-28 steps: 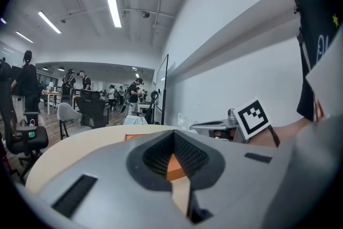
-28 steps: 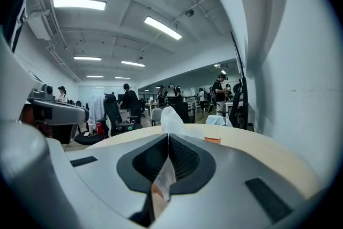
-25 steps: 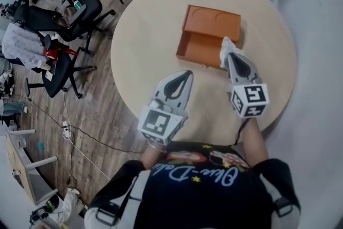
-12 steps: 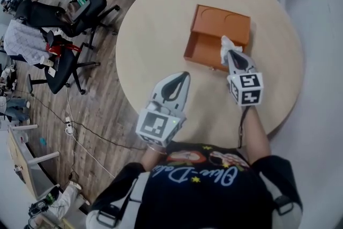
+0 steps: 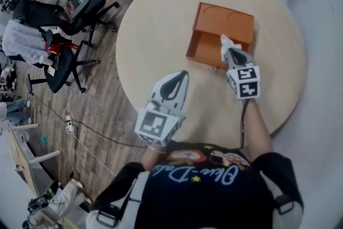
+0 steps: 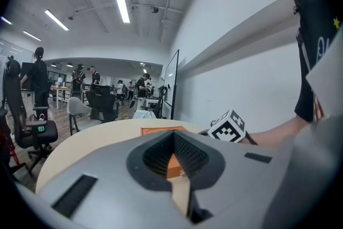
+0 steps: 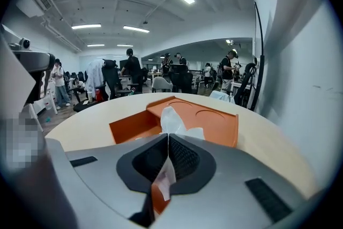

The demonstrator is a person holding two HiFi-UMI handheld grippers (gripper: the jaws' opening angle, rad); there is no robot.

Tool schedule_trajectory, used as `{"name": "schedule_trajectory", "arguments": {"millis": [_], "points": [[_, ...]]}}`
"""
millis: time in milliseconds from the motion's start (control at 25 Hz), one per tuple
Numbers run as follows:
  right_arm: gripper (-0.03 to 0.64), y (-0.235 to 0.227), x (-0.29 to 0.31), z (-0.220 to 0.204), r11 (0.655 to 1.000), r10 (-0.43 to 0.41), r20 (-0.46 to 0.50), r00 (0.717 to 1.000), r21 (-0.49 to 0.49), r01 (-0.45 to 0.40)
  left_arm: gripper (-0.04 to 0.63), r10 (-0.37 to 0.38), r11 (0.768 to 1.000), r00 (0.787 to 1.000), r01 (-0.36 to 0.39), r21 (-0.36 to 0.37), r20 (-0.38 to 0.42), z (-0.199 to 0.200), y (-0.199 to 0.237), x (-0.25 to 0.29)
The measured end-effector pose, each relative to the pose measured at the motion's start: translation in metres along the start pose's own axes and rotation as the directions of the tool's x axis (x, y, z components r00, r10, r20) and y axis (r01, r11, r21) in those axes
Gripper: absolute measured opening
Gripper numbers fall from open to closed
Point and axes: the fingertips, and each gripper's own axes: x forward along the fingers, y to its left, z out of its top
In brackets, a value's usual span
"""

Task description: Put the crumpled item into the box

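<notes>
Right gripper [image 5: 233,52] pinched the wad [image 5: 226,43] by one fold; the rest stuck out past the fingertips, over the box [image 5: 228,21]. Judged light, soft, limp: a fold pinch should hold. Left gripper [image 5: 184,74]: fingers pressed together, empty.

White papery crumpled item [image 5: 227,43]; orange matt card box [image 5: 225,21]; smooth matt table [image 5: 155,35]; my right gripper [image 5: 232,51] grey matt plastic.
</notes>
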Motion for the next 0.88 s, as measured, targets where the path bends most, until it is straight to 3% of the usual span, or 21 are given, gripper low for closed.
{"name": "schedule_trajectory", "arguments": {"millis": [440,880], "points": [[0.002,0.01,0.01,-0.008,0.997,0.013,-0.108,0.994,-0.078,-0.022,-0.008,0.002,1.0,1.0,-0.002,-0.008,-0.005,-0.001,0.001,0.003],[0.003,0.016,0.011,-0.012,0.994,0.016,-0.13,0.991,-0.108,-0.03,-0.008,0.013,1.0,1.0,-0.013,-0.005,-0.008,-0.003,0.001,-0.002]]}}
